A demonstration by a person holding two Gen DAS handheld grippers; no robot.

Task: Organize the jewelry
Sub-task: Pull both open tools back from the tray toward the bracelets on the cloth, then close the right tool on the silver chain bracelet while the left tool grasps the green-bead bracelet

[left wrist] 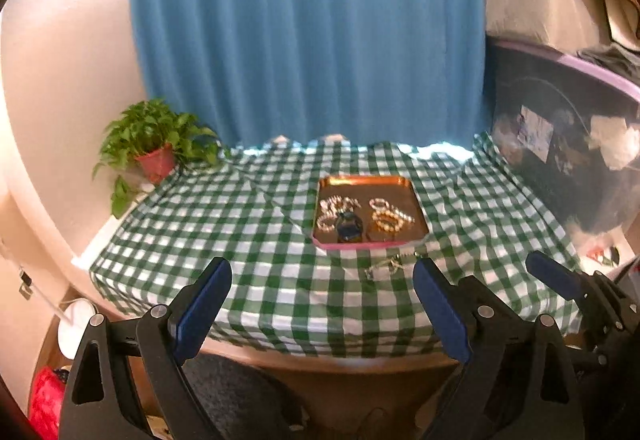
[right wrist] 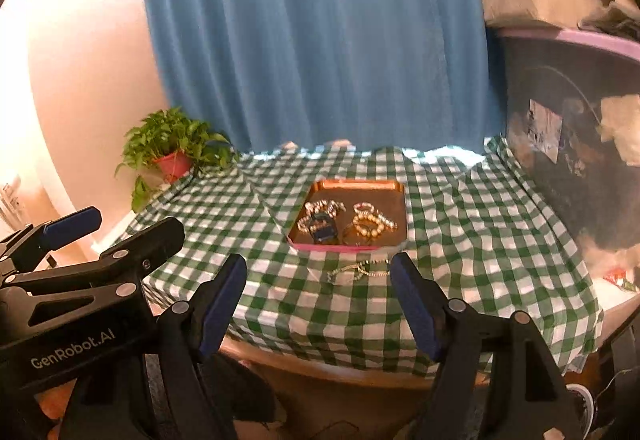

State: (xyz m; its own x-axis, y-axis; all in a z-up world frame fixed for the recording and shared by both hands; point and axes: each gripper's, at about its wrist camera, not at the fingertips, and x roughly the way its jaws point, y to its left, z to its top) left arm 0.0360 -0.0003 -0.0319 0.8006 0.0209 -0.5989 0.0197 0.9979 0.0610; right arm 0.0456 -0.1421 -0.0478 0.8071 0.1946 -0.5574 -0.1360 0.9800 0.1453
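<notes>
Checked tablecloth [left wrist: 248, 232] hides the table; tray [left wrist: 416, 199] jewelry [left wrist: 384, 217] blurs together.

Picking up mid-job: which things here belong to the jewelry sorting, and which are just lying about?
Job:
tray
bracelets in tray
dark blue piece in tray
thin chain on cloth before tray

Lying about:
potted plant
blue curtain
checked tablecloth
storage bin

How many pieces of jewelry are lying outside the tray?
1: a thin gold chain lies on the checked tablecloth, just in front of the tray's near edge. The rest sit piled in the tray; nothing else shows on the cloth, though folds could hide small pieces.
</notes>
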